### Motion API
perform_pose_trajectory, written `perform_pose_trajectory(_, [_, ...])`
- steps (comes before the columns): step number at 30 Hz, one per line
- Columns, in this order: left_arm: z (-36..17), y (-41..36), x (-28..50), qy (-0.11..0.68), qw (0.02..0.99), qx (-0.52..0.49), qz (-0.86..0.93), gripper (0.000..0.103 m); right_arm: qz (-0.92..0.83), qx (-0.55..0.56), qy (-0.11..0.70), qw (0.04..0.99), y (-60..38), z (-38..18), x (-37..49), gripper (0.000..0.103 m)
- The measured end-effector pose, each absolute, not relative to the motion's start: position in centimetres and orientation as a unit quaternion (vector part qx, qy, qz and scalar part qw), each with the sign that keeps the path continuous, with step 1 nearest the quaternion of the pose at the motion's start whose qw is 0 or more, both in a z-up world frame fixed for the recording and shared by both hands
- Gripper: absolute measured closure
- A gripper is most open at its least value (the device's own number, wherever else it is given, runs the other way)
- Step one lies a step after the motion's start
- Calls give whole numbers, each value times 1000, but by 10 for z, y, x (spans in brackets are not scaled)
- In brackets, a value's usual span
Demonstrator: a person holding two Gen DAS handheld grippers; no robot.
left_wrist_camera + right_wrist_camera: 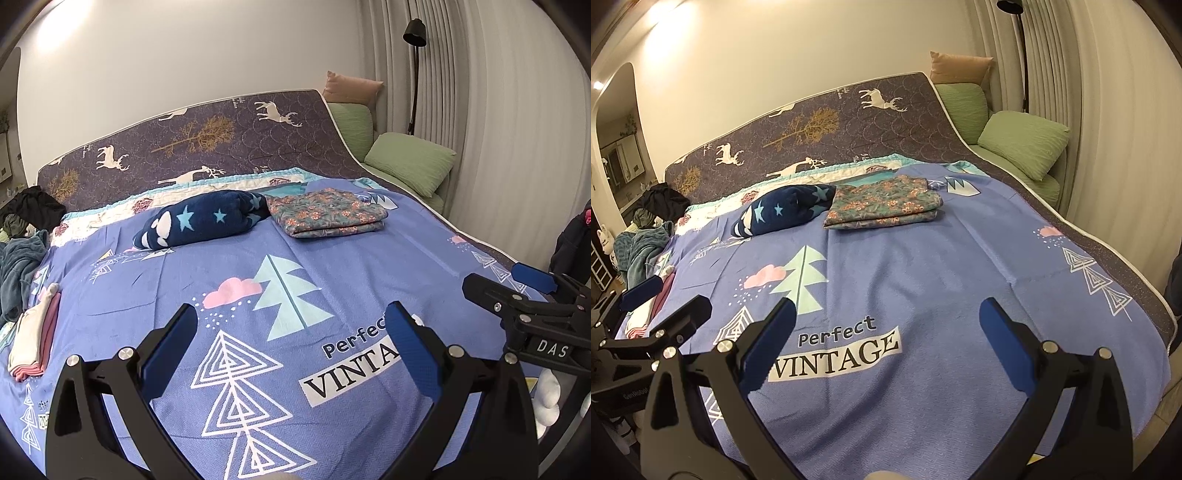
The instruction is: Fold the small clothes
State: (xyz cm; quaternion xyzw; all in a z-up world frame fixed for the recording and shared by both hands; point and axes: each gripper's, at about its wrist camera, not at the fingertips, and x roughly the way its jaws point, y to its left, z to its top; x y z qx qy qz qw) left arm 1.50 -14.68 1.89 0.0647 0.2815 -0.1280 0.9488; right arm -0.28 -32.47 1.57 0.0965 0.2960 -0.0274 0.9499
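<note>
Here the blue printed bedspread (332,258) lies bare between both spread jaws. The left gripper (291,339) and right gripper (886,328) hold nothing. The folded pink-and-cream stack (33,336) lies far left of the left jaws, long axis pointing away, so the left is nearer.

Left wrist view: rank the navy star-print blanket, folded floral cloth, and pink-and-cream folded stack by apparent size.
1-2. Navy star-print blanket and folded floral cloth: look alike, unranked.
3. Pink-and-cream folded stack: smallest, though nearer the camera.
</note>
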Motion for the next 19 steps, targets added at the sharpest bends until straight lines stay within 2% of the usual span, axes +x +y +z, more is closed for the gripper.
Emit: perform_pose_trajectory(19, [12,-146,13,286,947,70,-126,2,-29,96,303,948,-323,12,-4,2])
